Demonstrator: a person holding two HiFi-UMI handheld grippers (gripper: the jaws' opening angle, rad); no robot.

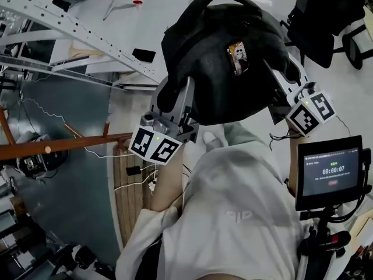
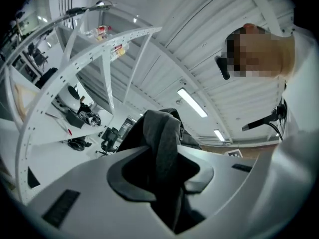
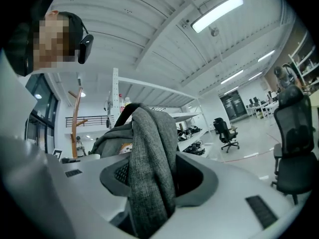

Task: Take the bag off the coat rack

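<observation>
The dark grey bag [image 1: 221, 57] hangs in the air in front of the person, off the wooden coat rack [image 1: 64, 146]. The rack's pole lies well apart from the bag, to the near left. The left claw [image 1: 175, 107] is clamped on a grey strap [image 2: 162, 153] at the bag's left edge, and the fabric fills the gap between its jaws. The right claw [image 1: 289, 80] grips a second strap [image 3: 149, 173] at the bag's right edge in the same way.

On the far left, the slanted rail of a white shelving frame [image 1: 76, 34] runs close to the bag's left side. On the far right, a black office chair [image 1: 326, 22] stands near the bag's upper right edge. Pale floor [image 1: 352, 92] lies open to the right of the right claw. A mounted screen [image 1: 331, 171] sits at the near right, just below that claw.
</observation>
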